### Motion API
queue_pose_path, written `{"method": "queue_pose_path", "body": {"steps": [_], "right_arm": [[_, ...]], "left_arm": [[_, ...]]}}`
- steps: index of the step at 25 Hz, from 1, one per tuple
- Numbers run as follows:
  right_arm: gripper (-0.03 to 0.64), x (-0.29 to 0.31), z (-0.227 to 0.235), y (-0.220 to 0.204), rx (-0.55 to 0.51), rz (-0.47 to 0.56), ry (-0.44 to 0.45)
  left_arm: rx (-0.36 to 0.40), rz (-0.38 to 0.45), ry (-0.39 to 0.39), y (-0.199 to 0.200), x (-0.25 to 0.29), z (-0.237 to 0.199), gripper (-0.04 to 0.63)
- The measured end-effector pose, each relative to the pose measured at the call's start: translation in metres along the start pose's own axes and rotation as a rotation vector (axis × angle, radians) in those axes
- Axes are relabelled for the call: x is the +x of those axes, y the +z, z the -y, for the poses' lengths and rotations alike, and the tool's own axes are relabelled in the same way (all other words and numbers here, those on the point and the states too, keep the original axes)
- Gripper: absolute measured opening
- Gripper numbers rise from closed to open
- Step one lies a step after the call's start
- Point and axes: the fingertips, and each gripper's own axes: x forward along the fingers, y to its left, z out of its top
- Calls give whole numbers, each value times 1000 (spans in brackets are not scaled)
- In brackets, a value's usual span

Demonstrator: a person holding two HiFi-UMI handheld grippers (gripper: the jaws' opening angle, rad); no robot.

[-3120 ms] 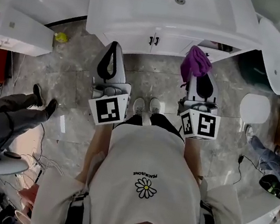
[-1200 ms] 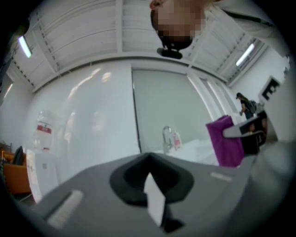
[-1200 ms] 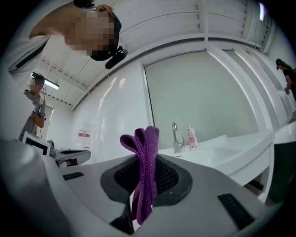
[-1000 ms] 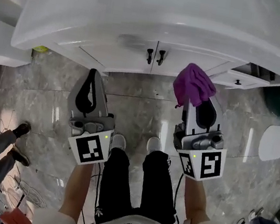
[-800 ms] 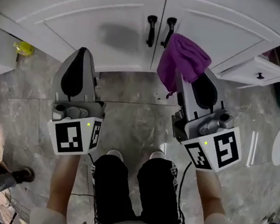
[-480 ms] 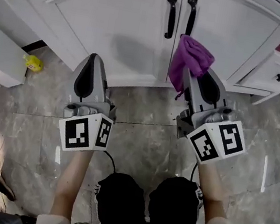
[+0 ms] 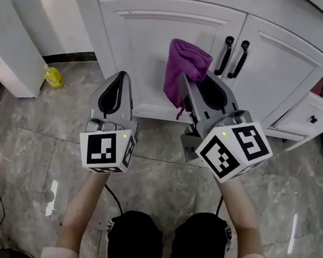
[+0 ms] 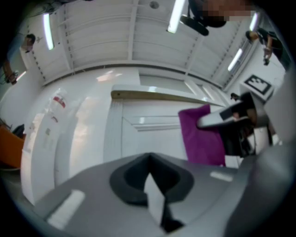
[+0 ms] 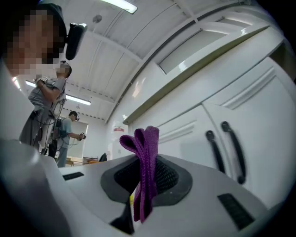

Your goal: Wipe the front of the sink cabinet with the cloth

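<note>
Head view: right gripper [image 7: 188, 89] clamps the purple cloth [image 7: 182, 72], cabinet door [image 7: 143, 46] just beyond at twelve o'clock; left gripper [image 7: 118, 81] closed, empty.

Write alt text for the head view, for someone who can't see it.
Seen from above, the right claw holds a purple cloth up to the left door of a white cabinet with black handles. The left claw, shut and empty, hovers beside it over a grey floor.
</note>
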Motion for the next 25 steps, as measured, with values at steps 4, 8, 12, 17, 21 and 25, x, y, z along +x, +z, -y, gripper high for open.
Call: {"method": "queue_pose_path", "body": {"steps": [4, 8, 12, 17, 21, 25], "right_arm": [[52, 69, -49, 10, -28, 7, 60], [52, 131, -69, 3, -26, -40, 40], [52, 163, -69, -8, -48, -72, -42], [52, 164, -59, -9, -94, -69, -102], [52, 145, -35, 3, -148, -52, -162], [52, 115, 3, 18, -178, -47, -239]], "left_arm": [[-3, -8, 34, 0, -18, -35, 5], [-26, -37, 56, -18, -28, -53, 5], [-43, -42, 77, -25, -38, -66, 5], [-45, -30, 89, -24, -45, -77, 5], [-53, -33, 87, -26, -44, -71, 5], [-48, -31, 63, -25, -40, -54, 5]]}}
